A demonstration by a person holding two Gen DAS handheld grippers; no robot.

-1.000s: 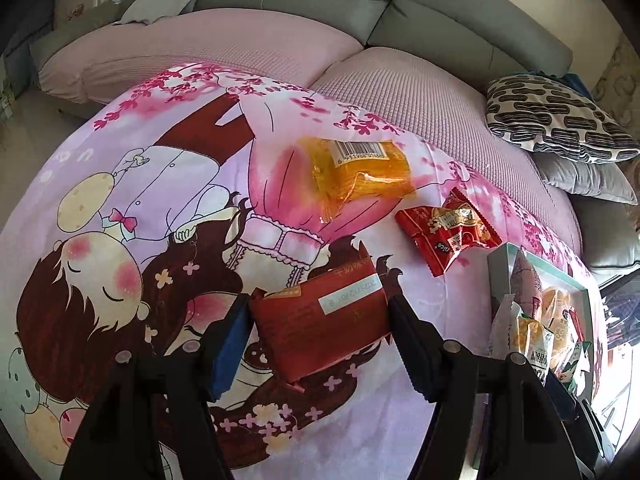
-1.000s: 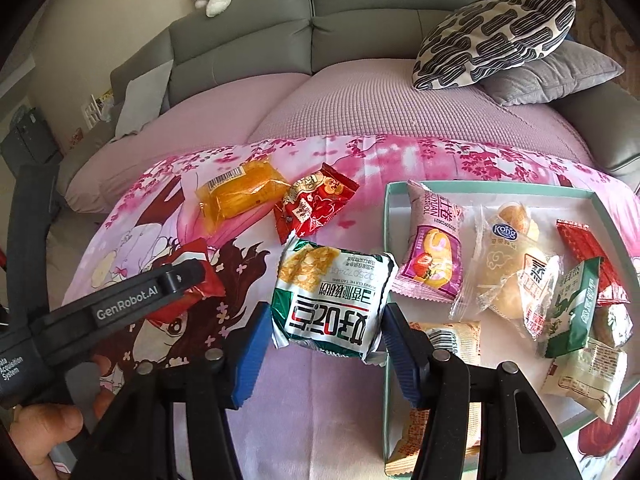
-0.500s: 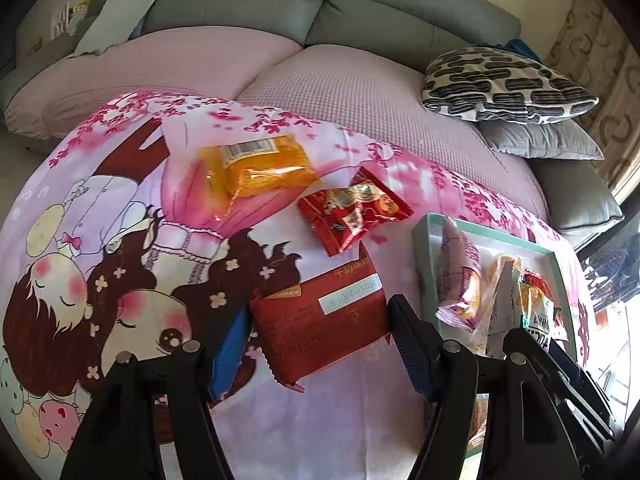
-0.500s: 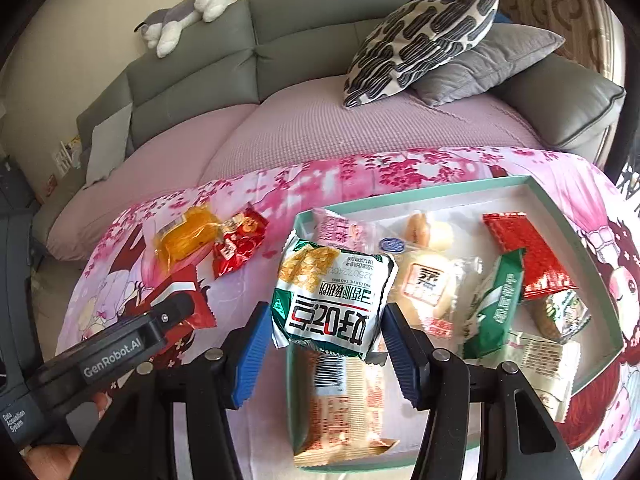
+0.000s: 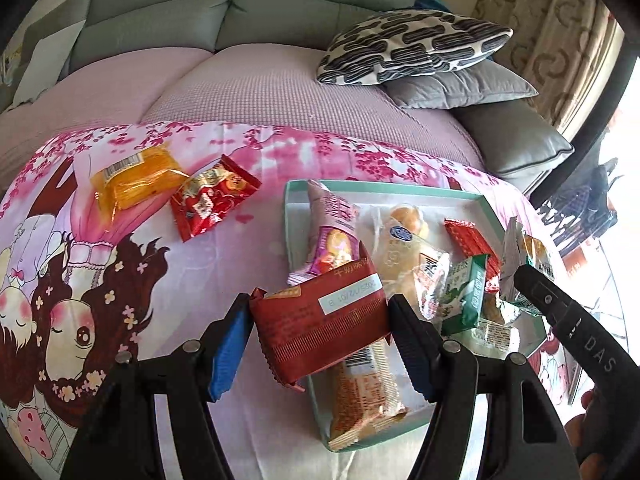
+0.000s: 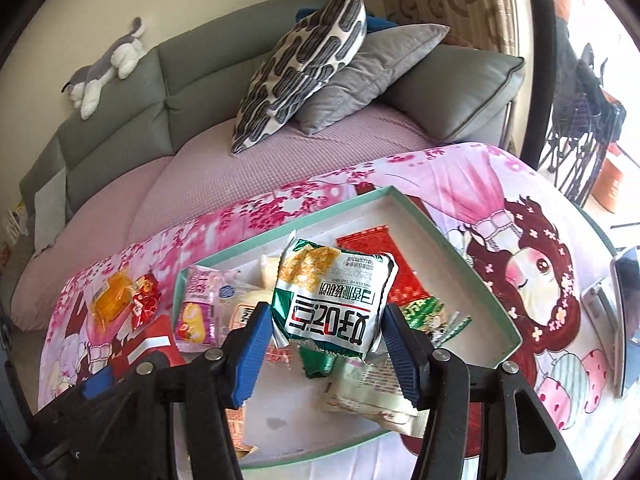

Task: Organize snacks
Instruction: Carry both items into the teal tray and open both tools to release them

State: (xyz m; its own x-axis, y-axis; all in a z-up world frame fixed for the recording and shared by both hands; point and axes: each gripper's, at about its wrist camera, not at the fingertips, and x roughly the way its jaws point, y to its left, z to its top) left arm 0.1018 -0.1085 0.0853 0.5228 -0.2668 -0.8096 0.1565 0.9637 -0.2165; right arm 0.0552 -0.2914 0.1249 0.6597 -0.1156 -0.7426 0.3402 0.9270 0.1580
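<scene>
My left gripper (image 5: 320, 322) is shut on a dark red snack packet (image 5: 320, 320), held above the left edge of a mint-green tray (image 5: 294, 196). My right gripper (image 6: 326, 334) is shut on a green-and-white snack packet (image 6: 332, 300), which hangs over the middle of the same tray (image 6: 472, 268). Several wrapped snacks lie in the tray. An orange packet (image 5: 134, 178) and a red packet (image 5: 212, 200) lie on the pink cartoon cloth left of the tray. The right gripper's black arm shows at the right edge of the left wrist view.
A grey sofa with a lilac cover (image 5: 260, 92) runs behind the cloth, with a black-and-white patterned cushion (image 5: 412, 50) and grey cushions on it. A plush toy (image 6: 106, 68) lies on the sofa back. A phone (image 6: 626, 320) lies on the cloth right of the tray.
Both grippers have carried their packets rightward from over the cloth to over the tray. The orange and red packets have stayed on the cloth.
</scene>
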